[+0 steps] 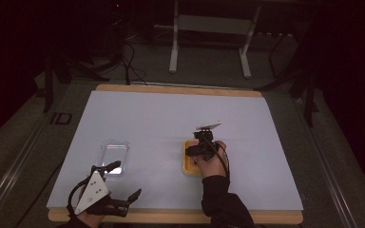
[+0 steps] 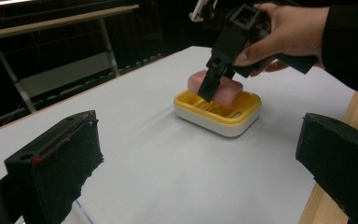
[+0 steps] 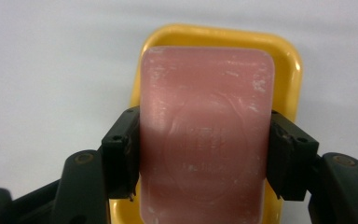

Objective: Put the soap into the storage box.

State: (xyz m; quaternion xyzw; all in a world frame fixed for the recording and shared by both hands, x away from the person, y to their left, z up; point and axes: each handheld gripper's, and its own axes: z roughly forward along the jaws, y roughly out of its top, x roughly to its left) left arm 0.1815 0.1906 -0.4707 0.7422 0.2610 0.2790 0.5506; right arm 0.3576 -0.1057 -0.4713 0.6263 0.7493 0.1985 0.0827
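Observation:
A pink bar of soap (image 3: 205, 93) sits between the jaws of my right gripper (image 3: 205, 158), whose pads press on its two long sides. The bar (image 2: 226, 88) is low over a yellow soap dish (image 2: 223, 116) with a white base; I cannot tell whether it touches the dish. In the high view the right gripper (image 1: 200, 151) points down over the dish (image 1: 187, 166) at mid-table. My left gripper (image 1: 123, 180) rests near the front left edge, jaws wide apart with nothing between them (image 2: 200, 158).
A clear plastic lid or tray (image 1: 114, 154) lies on the white sheet (image 1: 161, 114) just beyond the left gripper. The wooden table edge (image 1: 171, 217) runs along the front. A metal frame (image 1: 209, 28) stands on the dark floor behind the table.

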